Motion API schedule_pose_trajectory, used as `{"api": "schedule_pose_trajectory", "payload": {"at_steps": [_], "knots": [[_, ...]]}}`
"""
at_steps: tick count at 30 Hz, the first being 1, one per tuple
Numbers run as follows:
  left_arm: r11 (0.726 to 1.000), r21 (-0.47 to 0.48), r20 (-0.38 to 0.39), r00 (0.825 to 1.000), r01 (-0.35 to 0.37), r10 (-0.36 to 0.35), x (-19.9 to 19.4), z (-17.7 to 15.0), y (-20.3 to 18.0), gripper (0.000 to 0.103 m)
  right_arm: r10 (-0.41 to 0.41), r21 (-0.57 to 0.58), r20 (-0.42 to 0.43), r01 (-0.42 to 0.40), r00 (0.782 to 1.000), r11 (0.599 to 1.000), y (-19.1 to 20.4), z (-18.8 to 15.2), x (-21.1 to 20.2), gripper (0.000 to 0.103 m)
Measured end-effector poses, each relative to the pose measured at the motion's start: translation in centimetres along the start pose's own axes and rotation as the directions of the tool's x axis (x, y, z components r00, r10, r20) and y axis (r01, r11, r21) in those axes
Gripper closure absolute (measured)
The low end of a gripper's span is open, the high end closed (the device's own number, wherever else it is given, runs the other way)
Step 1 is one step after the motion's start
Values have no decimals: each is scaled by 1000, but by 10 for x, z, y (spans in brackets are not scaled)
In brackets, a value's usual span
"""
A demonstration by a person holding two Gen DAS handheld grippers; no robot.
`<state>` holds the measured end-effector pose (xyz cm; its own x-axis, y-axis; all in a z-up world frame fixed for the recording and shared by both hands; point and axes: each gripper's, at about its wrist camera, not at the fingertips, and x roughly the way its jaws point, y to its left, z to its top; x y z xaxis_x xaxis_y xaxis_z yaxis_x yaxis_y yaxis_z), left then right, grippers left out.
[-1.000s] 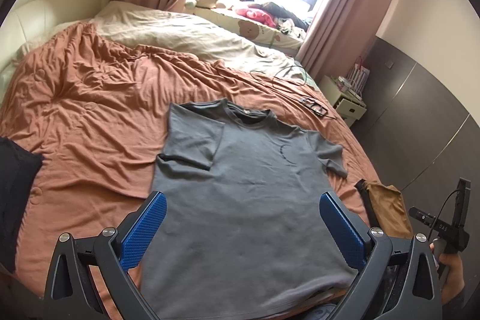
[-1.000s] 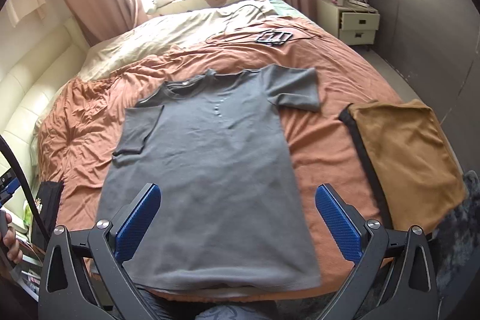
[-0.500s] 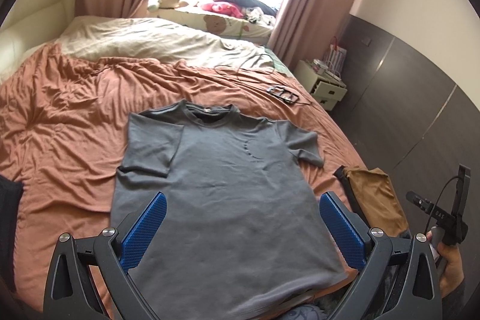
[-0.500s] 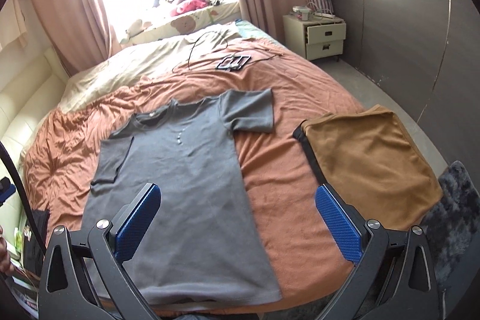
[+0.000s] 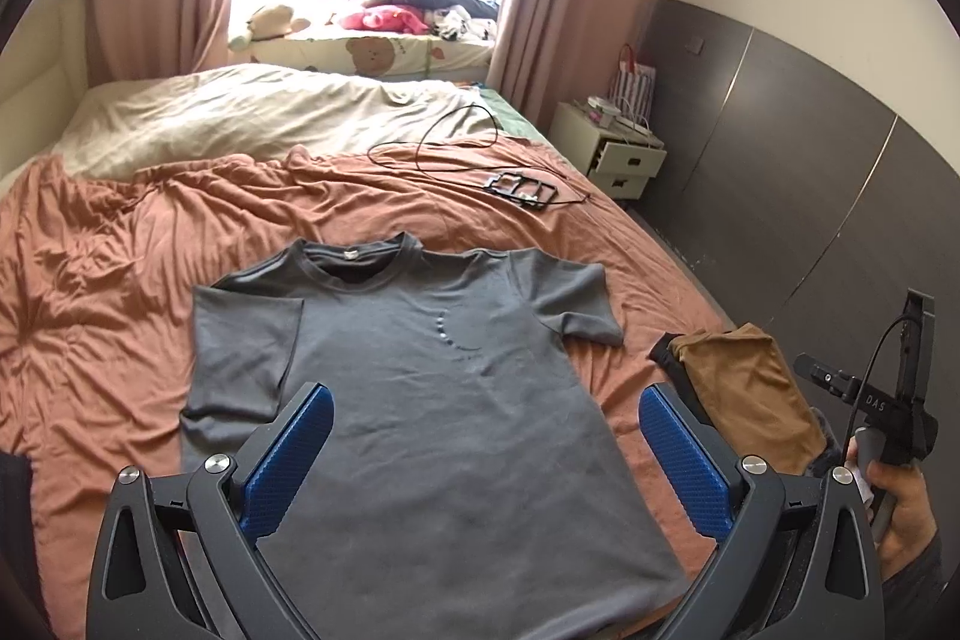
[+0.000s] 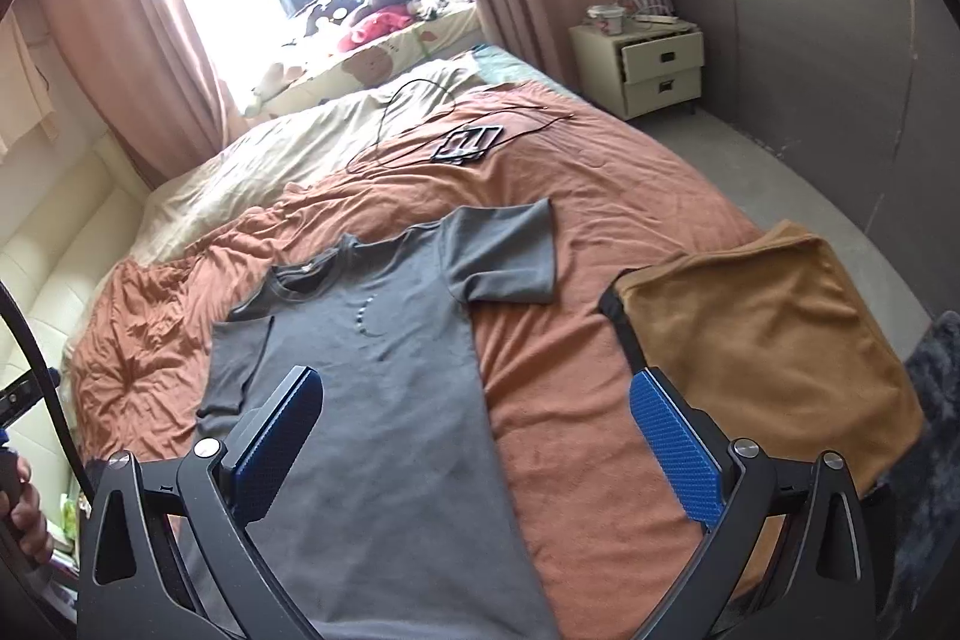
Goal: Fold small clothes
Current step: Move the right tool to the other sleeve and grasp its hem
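Note:
A grey T-shirt (image 5: 420, 400) lies flat and face up on the rust-coloured bedsheet (image 5: 108, 316), collar toward the window. Its left sleeve is folded in over the body and its right sleeve is spread out. In the right wrist view the T-shirt (image 6: 384, 400) fills the lower left. My left gripper (image 5: 486, 454) hovers open above the shirt's lower half with nothing between its blue pads. My right gripper (image 6: 474, 454) is also open and empty, above the shirt's right edge and the sheet beside it.
A folded tan garment (image 6: 762, 340) lies at the bed's right edge. A black frame with cables (image 5: 519, 187) rests farther up the bed, before a cream duvet (image 5: 240, 112). A white nightstand (image 6: 654, 61) stands by the dark wall. A hand (image 5: 900, 508) holds the other gripper's handle.
Both grippers have drawn back and turned right, so the shirt sits lower left and the tan garment and wall show more. Both stay open. The shirt has not moved.

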<state>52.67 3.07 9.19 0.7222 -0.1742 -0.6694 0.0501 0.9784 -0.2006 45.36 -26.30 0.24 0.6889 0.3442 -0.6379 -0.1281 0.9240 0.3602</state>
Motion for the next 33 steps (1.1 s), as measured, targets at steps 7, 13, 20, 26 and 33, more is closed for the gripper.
{"api": "schedule_pose_trajectory", "payload": {"at_steps": [7, 13, 20, 26, 33], "knots": [[999, 29, -5, 1000, 26, -26, 49, 27, -13, 1, 49, 51, -86, -45, 995, 998, -31, 28, 60, 32], [998, 45, -56, 997, 54, -51, 101, 41, -19, 13, 65, 86, -137, -53, 988, 995, -50, 48, 110, 45], [996, 63, -116, 992, 59, -51, 164, 45, -20, 26, 69, 108, -186, -50, 980, 993, -63, 64, 173, 48], [994, 51, -176, 981, 92, -81, 221, 44, -17, 48, 43, 44, -250, -32, 967, 998, -60, 78, 232, 59], [994, 66, -228, 971, 90, -73, 286, 37, -18, 57, 10, 31, -294, -1, 956, 1000, -74, 77, 294, 73]]}}
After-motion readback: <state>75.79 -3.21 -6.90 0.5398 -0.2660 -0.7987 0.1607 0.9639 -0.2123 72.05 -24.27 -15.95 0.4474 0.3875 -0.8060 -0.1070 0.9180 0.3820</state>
